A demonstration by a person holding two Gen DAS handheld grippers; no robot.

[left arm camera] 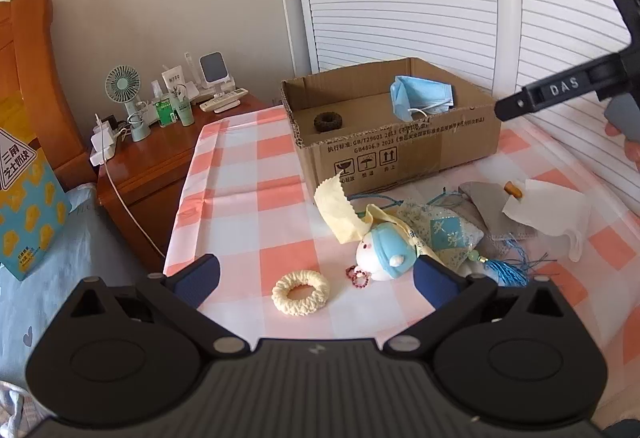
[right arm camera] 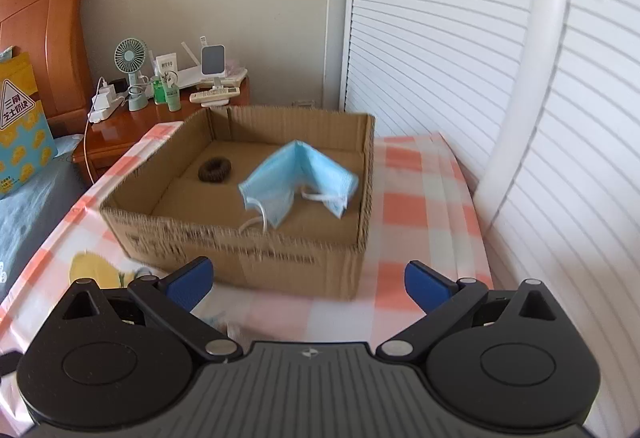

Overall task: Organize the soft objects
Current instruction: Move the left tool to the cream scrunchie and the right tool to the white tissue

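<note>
Nearest the left wrist lens, the left gripper (left arm camera: pixel 316 280) holds its blue-padded jaws wide and empty over a cream knitted ring (left arm camera: pixel 301 293) on the pink-and-white checked counter (left arm camera: pixel 248 181). Beside it lies a heap of soft things, partly overlapping and hard to separate: a white plush doll in a blue cap (left arm camera: pixel 382 252), a yellow cloth (left arm camera: pixel 338 211), a patterned sachet with a blue tassel (left arm camera: pixel 448 234), grey fabric (left arm camera: pixel 484 197) and a white tissue (left arm camera: pixel 548 209). Behind them the open corrugated cardboard box (left arm camera: pixel 400 149) holds a folded blue face mask (left arm camera: pixel 420 93) and a dark fuzzy ring (left arm camera: pixel 328 121), well apart. From the right wrist view, slightly motion-blurred, the right gripper (right arm camera: pixel 308 280) hangs before the box, jaws wide and empty; its body is cut off at the left view's edge.
</note>
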